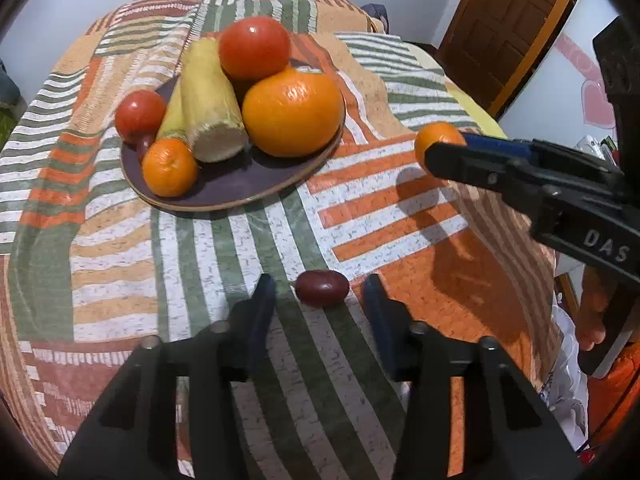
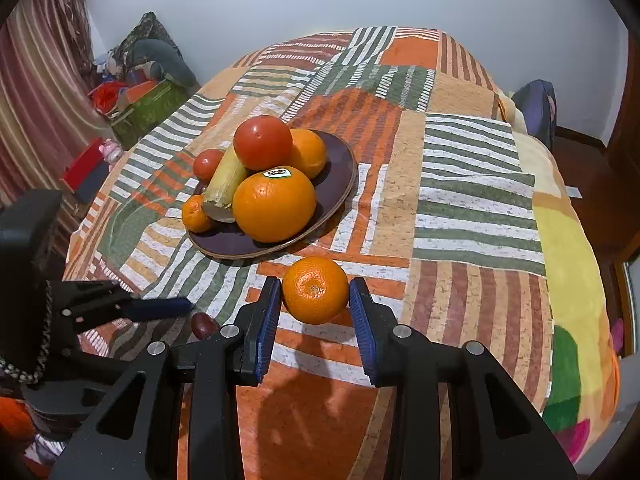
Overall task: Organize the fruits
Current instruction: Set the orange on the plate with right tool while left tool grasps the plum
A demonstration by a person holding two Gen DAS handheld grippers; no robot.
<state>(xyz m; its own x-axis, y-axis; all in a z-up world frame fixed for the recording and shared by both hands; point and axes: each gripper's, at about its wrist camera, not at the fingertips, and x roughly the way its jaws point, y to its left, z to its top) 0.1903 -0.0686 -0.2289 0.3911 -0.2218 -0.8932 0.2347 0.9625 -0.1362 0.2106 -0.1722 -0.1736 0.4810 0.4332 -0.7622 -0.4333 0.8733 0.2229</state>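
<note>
A dark plate (image 1: 240, 190) (image 2: 340, 160) on the patterned blanket holds a big orange (image 1: 294, 110) (image 2: 274, 204), two tomatoes (image 1: 254, 46) (image 1: 138, 114), a yellow stalk piece (image 1: 210, 100) and a small mandarin (image 1: 170, 166). My right gripper (image 2: 315, 300) is shut on a mandarin (image 2: 315, 290) (image 1: 436, 140), held above the blanket in front of the plate. My left gripper (image 1: 320, 292) is open, its fingers either side of a dark red jujube (image 1: 323, 287) lying on the blanket. The jujube shows partly behind my right gripper's finger in the right wrist view (image 2: 202, 325).
The blanket covers a bed (image 2: 460, 208) with edges falling away left and right. A wooden door (image 1: 508, 20) stands at the far right. Boxes and clutter (image 2: 136, 96) sit on the floor at the left.
</note>
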